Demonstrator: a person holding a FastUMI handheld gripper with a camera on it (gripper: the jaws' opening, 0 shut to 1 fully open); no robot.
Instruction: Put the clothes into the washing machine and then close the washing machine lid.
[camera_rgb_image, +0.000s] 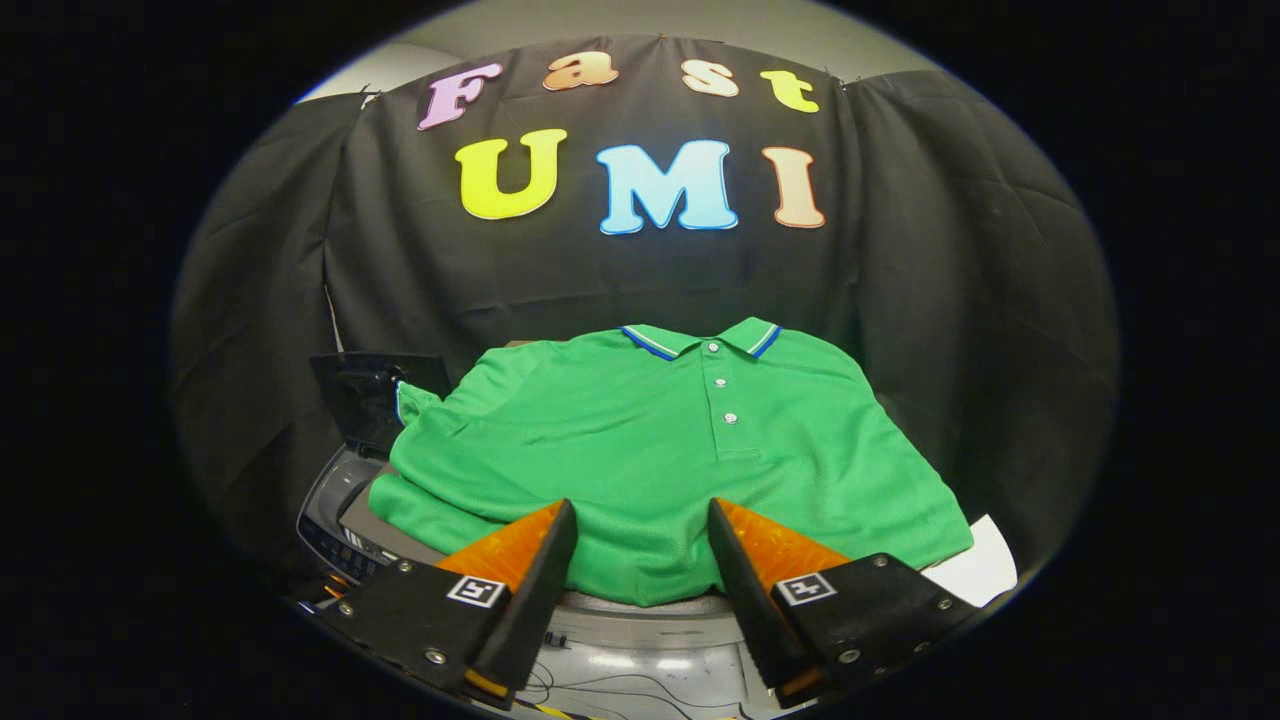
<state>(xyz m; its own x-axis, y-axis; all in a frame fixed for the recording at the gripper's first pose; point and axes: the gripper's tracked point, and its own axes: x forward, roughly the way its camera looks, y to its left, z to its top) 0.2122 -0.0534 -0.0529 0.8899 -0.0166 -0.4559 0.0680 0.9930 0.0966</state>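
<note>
Tongs (640, 545) released, polo shirt (660, 450) dead ahead at 12 o'clock, near hem between the tips, collar farthest away.

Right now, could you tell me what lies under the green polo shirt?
The green polo shirt covers the washing machine; its panel shows beside the shirt. The opening beneath is hidden. The hand-held gripper is open before the hem.

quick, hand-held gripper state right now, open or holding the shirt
Hand-held gripper: open, holding nothing; its fingers straddle the near hem of the green polo shirt without pressing on it.
</note>
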